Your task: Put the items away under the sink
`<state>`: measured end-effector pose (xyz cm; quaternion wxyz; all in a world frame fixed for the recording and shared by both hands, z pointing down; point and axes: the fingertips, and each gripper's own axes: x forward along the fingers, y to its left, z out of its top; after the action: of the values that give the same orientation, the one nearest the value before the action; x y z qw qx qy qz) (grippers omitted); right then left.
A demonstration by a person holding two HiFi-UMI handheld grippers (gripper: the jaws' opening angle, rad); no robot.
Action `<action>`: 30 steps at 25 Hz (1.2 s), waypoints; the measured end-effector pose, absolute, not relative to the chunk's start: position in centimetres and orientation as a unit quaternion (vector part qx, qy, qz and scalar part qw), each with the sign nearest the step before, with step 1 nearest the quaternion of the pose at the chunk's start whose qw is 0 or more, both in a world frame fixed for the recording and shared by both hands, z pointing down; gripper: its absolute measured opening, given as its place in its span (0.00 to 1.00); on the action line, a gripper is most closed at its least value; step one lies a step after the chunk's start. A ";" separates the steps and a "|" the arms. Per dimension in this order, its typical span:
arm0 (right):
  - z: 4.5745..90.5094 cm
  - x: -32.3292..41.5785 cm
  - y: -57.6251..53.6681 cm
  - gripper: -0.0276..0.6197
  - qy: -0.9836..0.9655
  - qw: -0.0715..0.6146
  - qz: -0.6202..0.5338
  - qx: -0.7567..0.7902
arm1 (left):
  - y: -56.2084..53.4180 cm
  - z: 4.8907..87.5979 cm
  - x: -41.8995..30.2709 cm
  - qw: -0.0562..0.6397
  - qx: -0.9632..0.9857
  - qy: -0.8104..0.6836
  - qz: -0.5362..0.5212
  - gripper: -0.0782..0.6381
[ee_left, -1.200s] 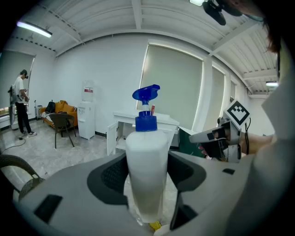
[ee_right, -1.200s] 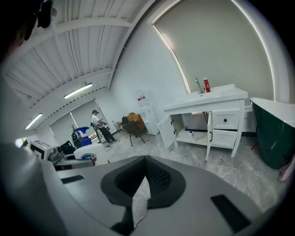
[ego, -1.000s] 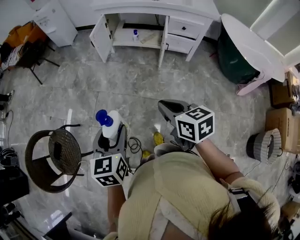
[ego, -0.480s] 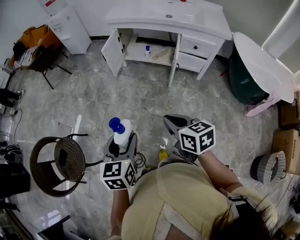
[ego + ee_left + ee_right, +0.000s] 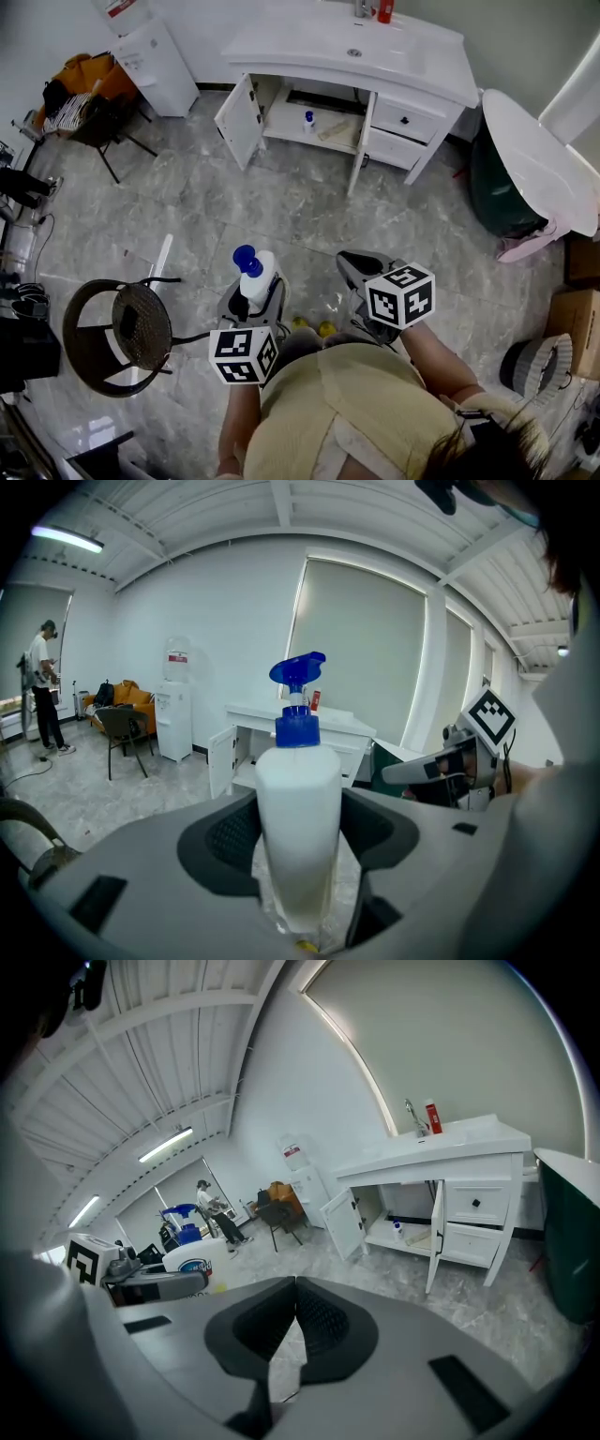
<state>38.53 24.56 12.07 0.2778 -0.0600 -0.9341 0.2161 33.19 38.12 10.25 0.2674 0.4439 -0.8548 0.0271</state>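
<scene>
A white spray bottle (image 5: 258, 270) with a blue trigger head stands upright between the jaws of my left gripper (image 5: 253, 292), which is shut on it. The left gripper view shows the spray bottle (image 5: 298, 817) filling the middle, with the left gripper (image 5: 298, 860) clamped on its sides. My right gripper (image 5: 359, 274) is held level beside it, shut, with nothing in it; in its own view the right gripper (image 5: 293, 1321) has its pads touching. Ahead stands the white sink vanity (image 5: 375, 58) with both cabinet doors open. A small blue-capped bottle (image 5: 307, 120) sits on the shelf under the sink.
A round wicker chair (image 5: 122, 325) stands at my left. A dark green tub with a white lid (image 5: 528, 150) is right of the vanity. A white dispenser (image 5: 155, 54) and a chair with clothes are at the back left. A red bottle (image 5: 385, 9) sits by the tap.
The person has walked towards the vanity, which lies lower and larger in the head view. Both grippers came along, the left still holding the spray bottle.
</scene>
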 end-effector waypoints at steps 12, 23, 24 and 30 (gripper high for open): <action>12.8 35.7 22.7 0.08 -0.934 0.290 0.206 -0.027 | 35.3 10.6 28.3 0.262 0.471 -0.842 0.027 0.51; 13.0 29.1 23.3 0.08 -0.931 0.295 0.214 0.005 | 35.0 10.9 21.1 0.268 0.508 -0.818 0.037 0.51; 13.0 28.5 23.4 0.08 -0.931 0.296 0.214 0.008 | 35.0 11.0 20.4 0.269 0.512 -0.815 0.038 0.51; 13.0 24.6 23.8 0.08 -0.929 0.301 0.214 0.028 | 35.5 10.9 16.2 0.272 0.530 -0.802 0.044 0.51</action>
<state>24.56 23.84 13.02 0.3006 0.0284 -0.9289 0.2143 16.20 35.47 10.95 0.2719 0.5304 -0.8018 0.0440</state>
